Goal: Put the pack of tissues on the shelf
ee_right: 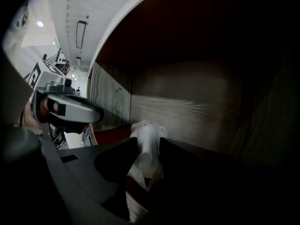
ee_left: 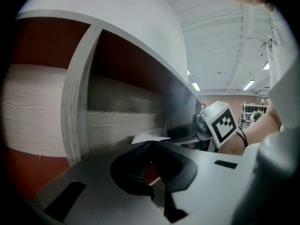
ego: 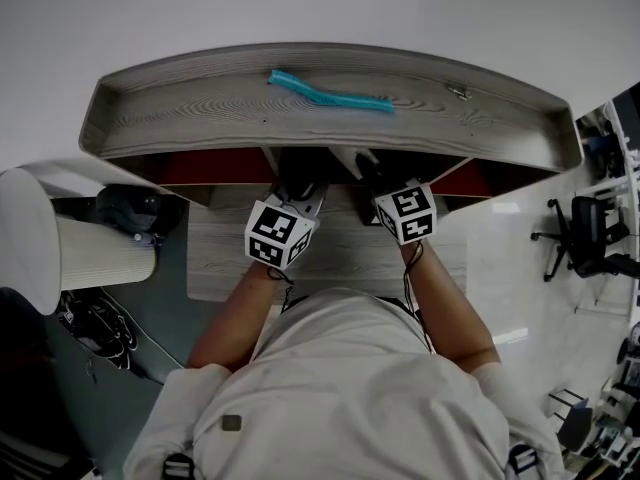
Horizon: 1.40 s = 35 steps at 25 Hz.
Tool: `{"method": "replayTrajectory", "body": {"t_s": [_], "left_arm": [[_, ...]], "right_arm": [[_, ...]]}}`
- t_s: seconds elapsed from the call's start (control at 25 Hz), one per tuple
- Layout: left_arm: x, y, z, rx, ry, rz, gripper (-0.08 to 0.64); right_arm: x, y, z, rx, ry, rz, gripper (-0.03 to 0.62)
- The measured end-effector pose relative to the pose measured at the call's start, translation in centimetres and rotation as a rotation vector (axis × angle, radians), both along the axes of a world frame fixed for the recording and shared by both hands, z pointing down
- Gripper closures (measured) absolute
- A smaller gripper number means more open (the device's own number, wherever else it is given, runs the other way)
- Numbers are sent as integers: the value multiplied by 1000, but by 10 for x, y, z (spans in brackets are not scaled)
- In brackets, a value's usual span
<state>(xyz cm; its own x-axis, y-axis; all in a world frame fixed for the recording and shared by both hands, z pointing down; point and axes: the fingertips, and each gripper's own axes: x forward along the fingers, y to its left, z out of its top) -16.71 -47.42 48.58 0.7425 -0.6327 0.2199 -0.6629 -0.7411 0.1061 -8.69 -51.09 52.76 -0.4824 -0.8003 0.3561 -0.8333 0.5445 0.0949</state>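
Observation:
The pack of tissues (ee_right: pixel 149 149), white and crumpled, sits between the jaws of my right gripper (ee_right: pixel 148 140) inside the dark compartment under the grey wooden shelf (ego: pixel 200 118). Both jaws press on its sides. Its tip points at the wooden back wall (ee_right: pixel 187 111). The left gripper view catches the pack (ee_left: pixel 149 137) as a white sliver beside the right gripper's marker cube (ee_left: pixel 224 122). My left gripper (ee_left: pixel 151 146) is shut, with nothing between its tips. In the head view both grippers, left (ego: pixel 298 186) and right (ego: pixel 366 171), reach under the shelf's front edge, so their jaws are hidden.
A teal strip (ego: pixel 330 93) and a small metal piece (ego: pixel 458 92) lie on the shelf top. A wooden divider (ee_left: pixel 77 93) stands left of my left gripper, with red panels behind. A white cylinder (ego: pixel 60 248) stands at the left, an office chair (ego: pixel 590 233) at the right.

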Motion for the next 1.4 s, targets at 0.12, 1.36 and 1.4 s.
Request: {"method": "replayTrajectory", "body": {"t_s": [0.12, 1.36, 1.4], "left_arm": [[-1, 4, 1, -3, -3, 4, 545], [-9, 53, -33, 82, -10, -6, 545], [-8, 53, -32, 82, -13, -9, 545]], "right_arm": [[1, 1, -1, -3, 9, 6, 396], [-4, 67, -62, 80, -26, -18, 345], [-3, 70, -63, 80, -28, -18, 352]]}}
